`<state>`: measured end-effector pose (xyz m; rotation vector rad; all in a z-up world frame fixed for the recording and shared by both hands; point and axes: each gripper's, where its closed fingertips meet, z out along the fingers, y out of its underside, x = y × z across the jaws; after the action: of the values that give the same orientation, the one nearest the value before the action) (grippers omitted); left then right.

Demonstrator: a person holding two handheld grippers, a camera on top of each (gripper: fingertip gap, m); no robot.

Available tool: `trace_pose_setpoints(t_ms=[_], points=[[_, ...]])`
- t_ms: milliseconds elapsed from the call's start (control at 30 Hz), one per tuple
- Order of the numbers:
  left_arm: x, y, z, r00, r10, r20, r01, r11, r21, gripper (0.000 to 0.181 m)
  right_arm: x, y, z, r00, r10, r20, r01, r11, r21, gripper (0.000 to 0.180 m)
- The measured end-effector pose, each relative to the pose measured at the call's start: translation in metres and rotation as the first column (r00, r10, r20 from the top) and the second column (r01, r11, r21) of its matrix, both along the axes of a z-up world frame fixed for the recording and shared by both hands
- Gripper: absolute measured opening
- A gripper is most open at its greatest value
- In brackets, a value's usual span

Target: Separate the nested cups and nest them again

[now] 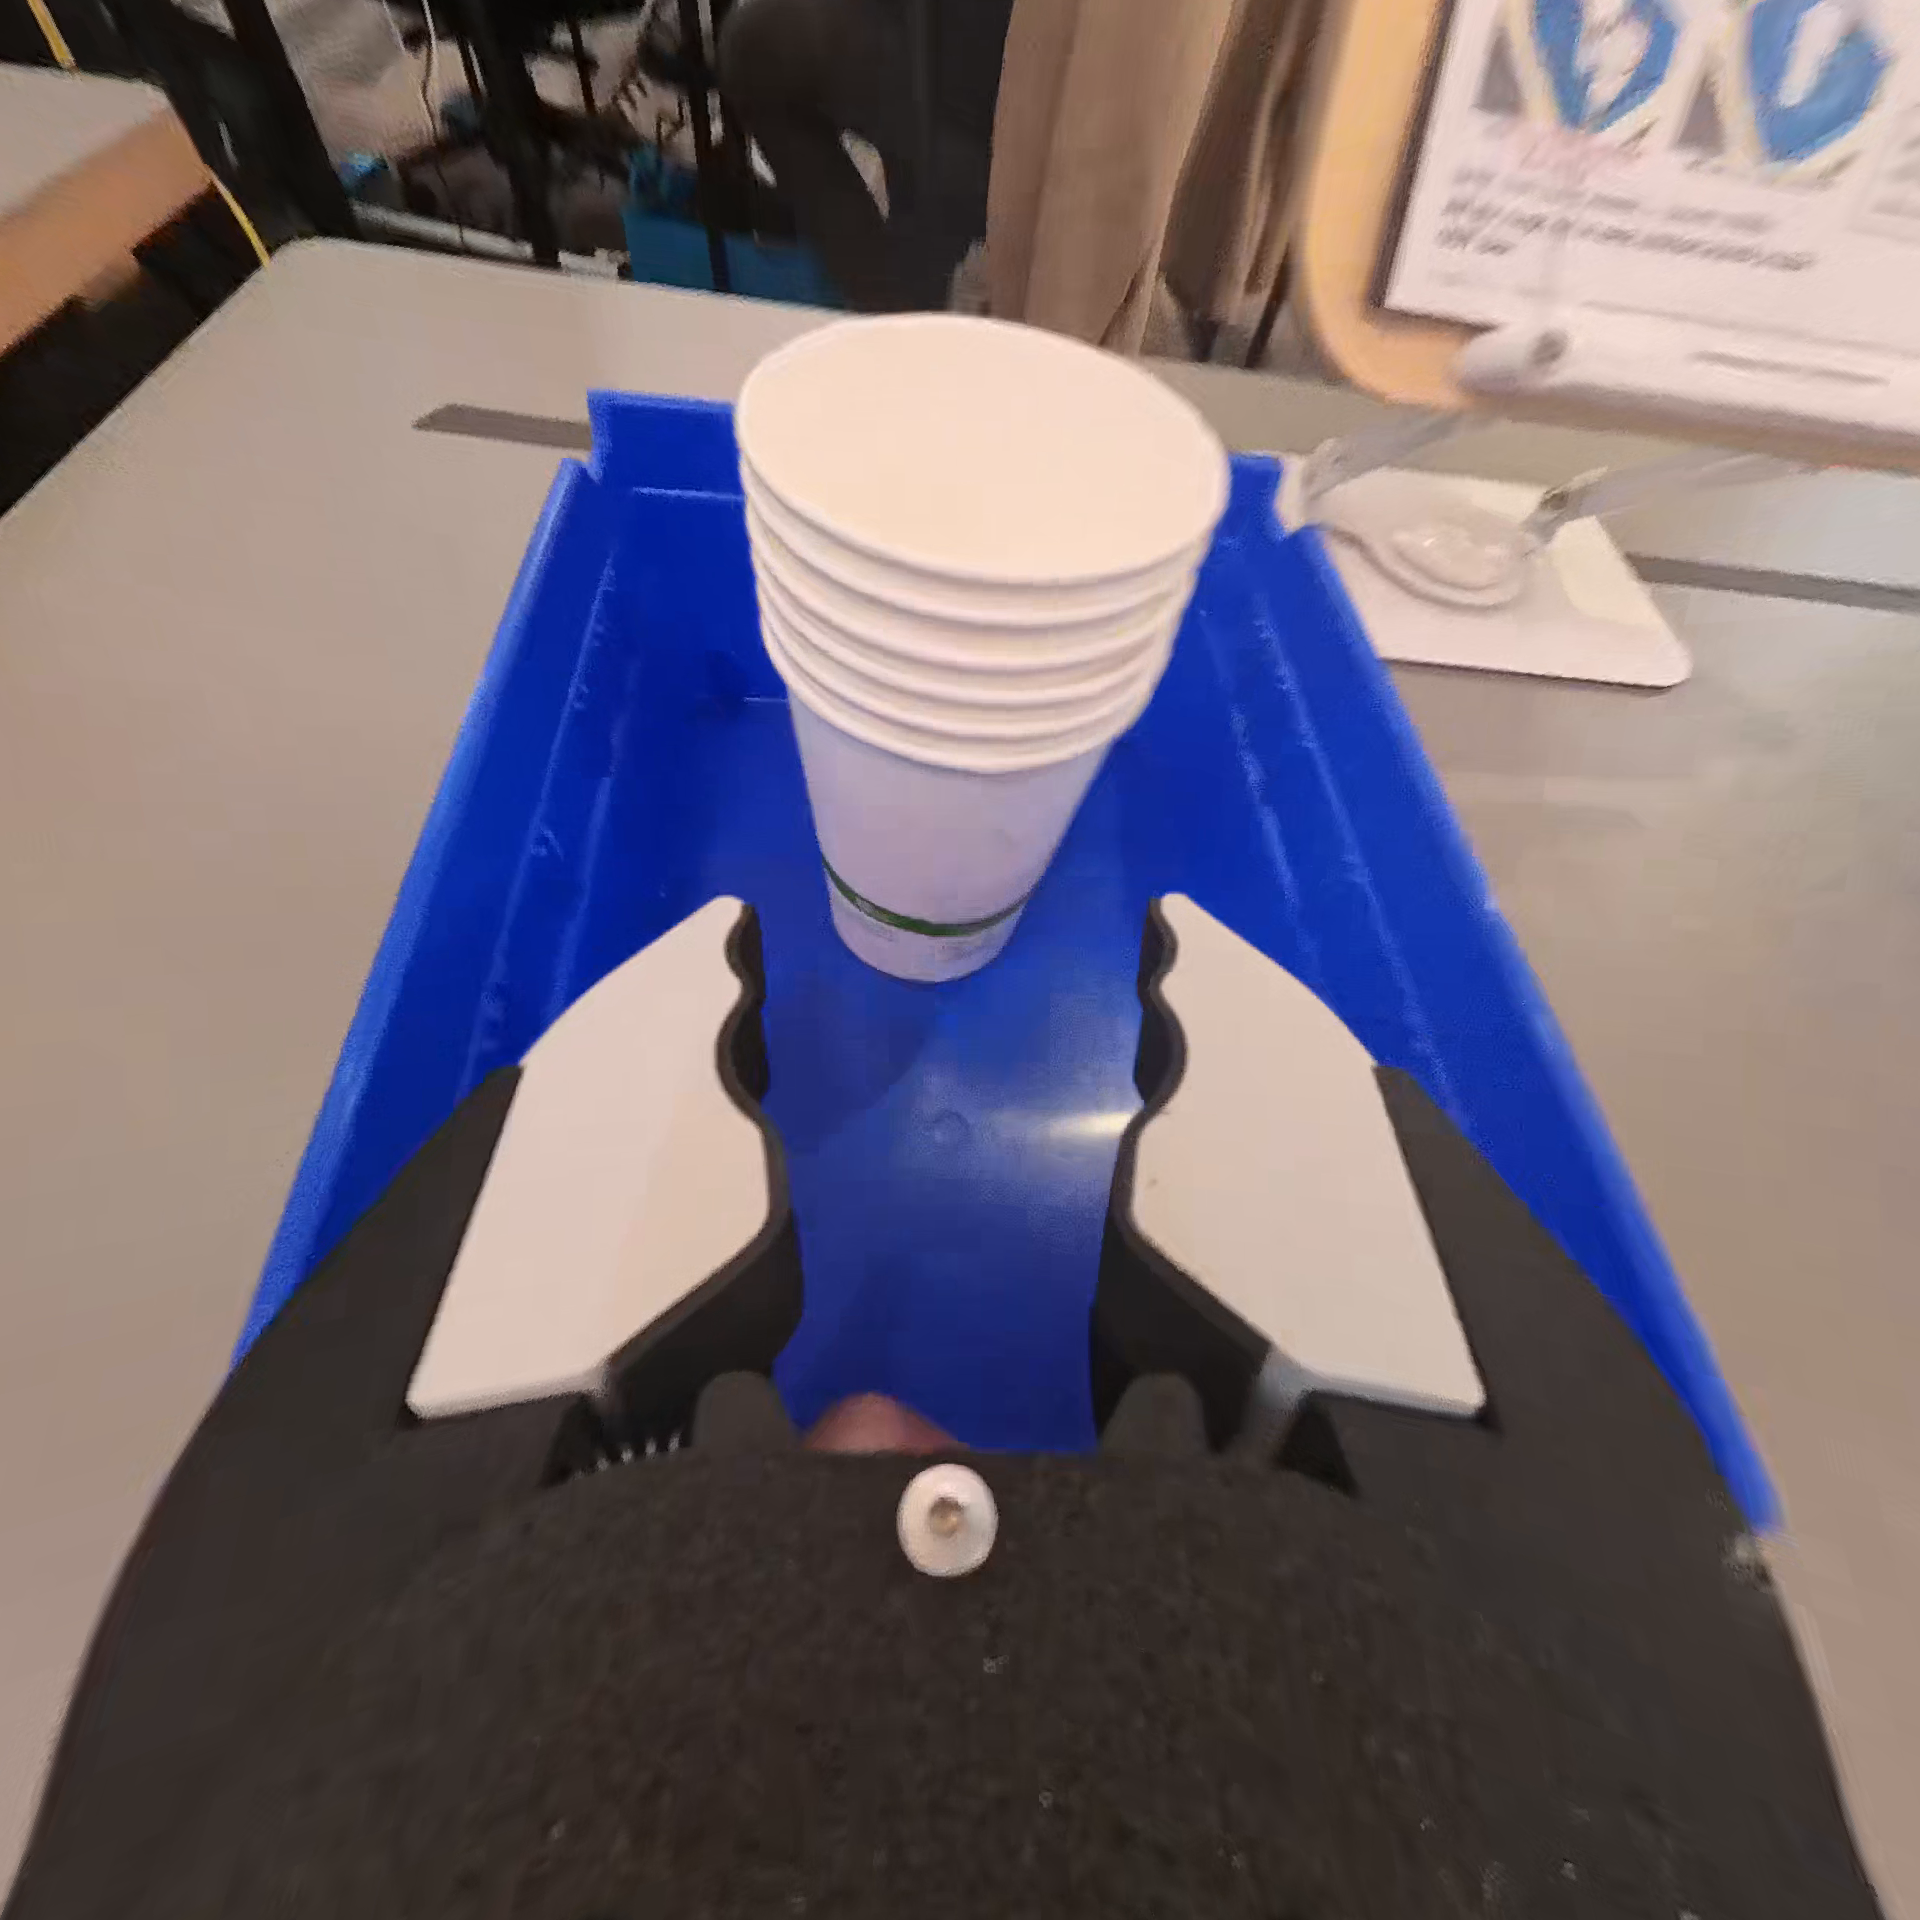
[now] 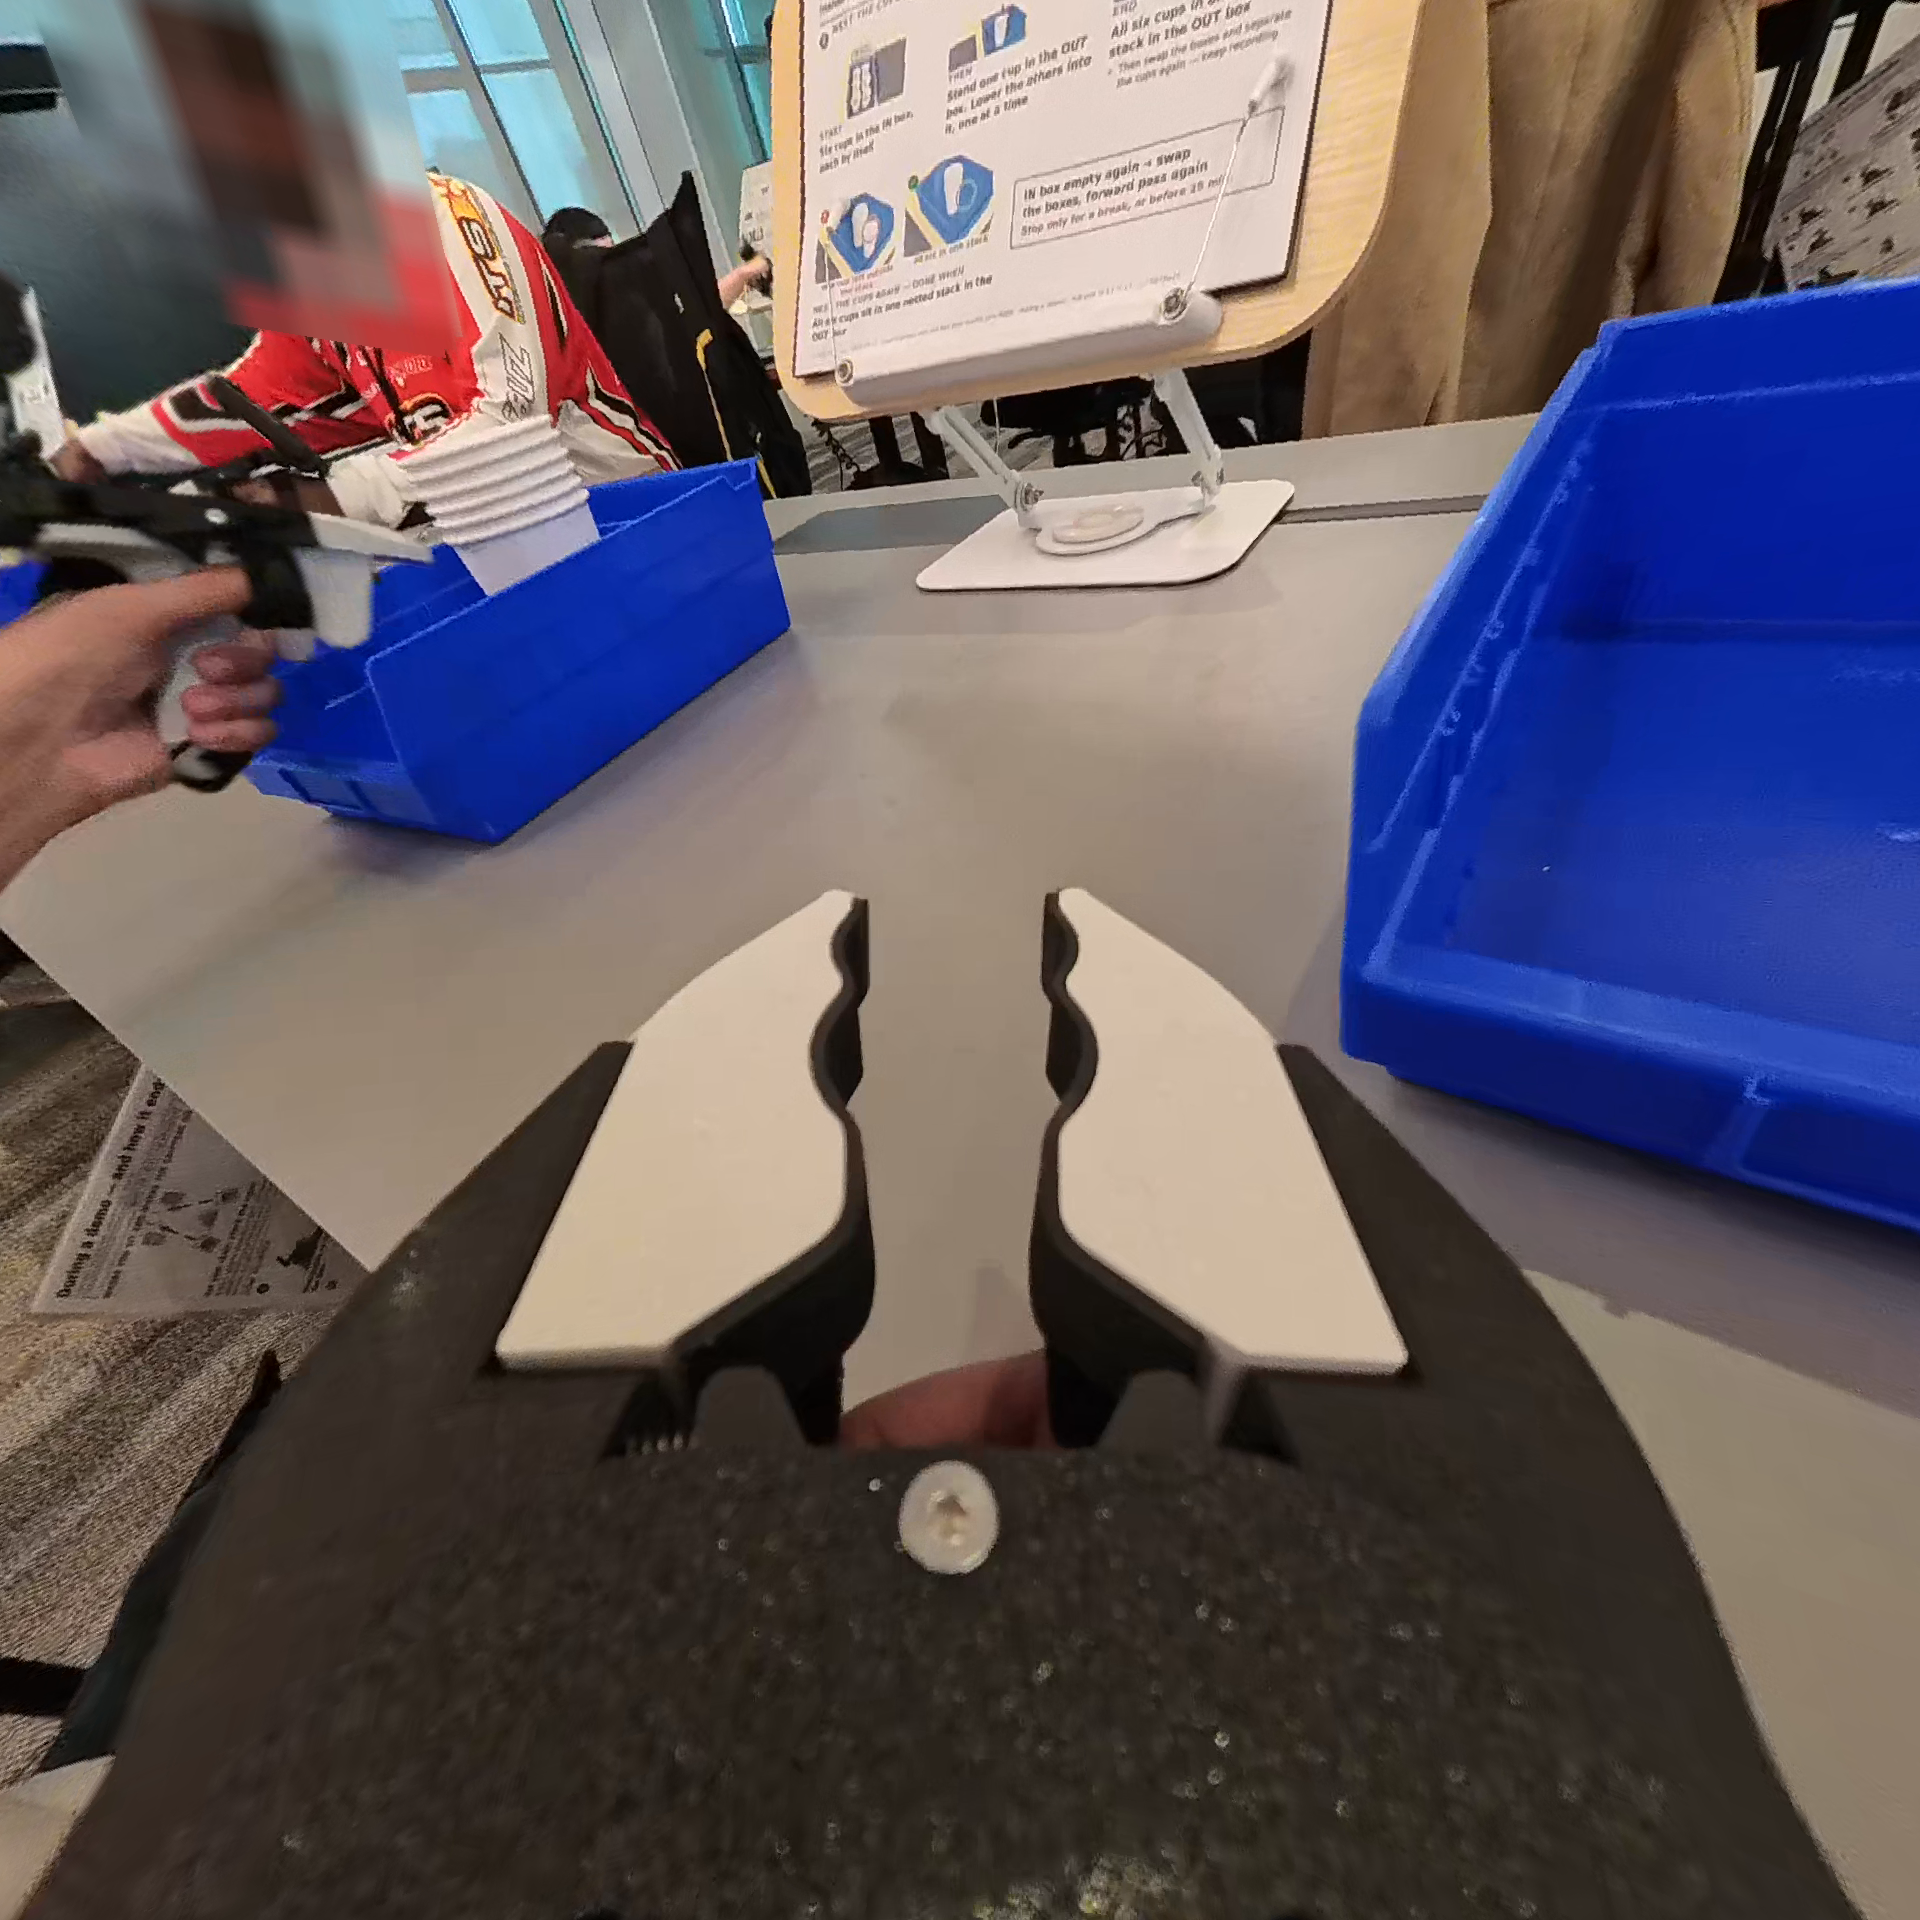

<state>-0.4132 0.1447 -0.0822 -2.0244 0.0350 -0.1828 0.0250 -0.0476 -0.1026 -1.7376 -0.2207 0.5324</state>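
Nothing is separated yet: the cups point(image 1: 961, 623) stand nested in the left bin point(image 1: 1340, 831). My left tongs point(image 1: 951, 935) and right tongs point(image 2: 951, 925) gape empty.

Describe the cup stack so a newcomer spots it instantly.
On the grey table sit two blue bins. The left bin, beside the left tool, holds the stack of white paper cups, upright, rims layered; the right bin holds nothing.

Instruction board point(image 2: 1049, 177) on white stand point(image 2: 1112, 530) — grey table point(image 2: 1039, 727).
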Motion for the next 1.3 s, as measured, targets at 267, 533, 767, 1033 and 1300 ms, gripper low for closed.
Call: trace_pose_setpoints(t_ms=[267,533,767,1033,1300], points=[[0.015,0.064,-0.037,0.992,-0.105,-0.072,0.09,0.979,-0.185,0.086,0.01,0.003,-0.001,1.0,-0.019,-0.005,0.019,1.0,-0.001,0.029],[0.024,0.111,-0.031,0.983,-0.159,-0.087,0.155,0.987,-0.049,0.082,0.01,0.005,-0.006,1.0,-0.001,-0.026,0.0,1.0,-0.025,0.027],[0.034,0.113,-0.028,0.971,-0.237,-0.024,0.238,0.971,0.011,0.079,0.014,0.006,-0.005,0.999,-0.007,-0.036,0.006,1.0,-0.024,0.026],[0.071,0.022,0.082,0.885,-0.463,0.044,0.425,0.843,0.328,0.079,0.013,0.011,0.018,0.999,0.026,-0.022,-0.026,0.999,0.023,0.026],[0.21,-0.085,0.093,0.538,-0.841,-0.05,0.8,0.491,0.346,0.08,-0.037,0.013,0.069,0.788,0.468,0.4,-0.491,0.87,-0.05,0.047]])
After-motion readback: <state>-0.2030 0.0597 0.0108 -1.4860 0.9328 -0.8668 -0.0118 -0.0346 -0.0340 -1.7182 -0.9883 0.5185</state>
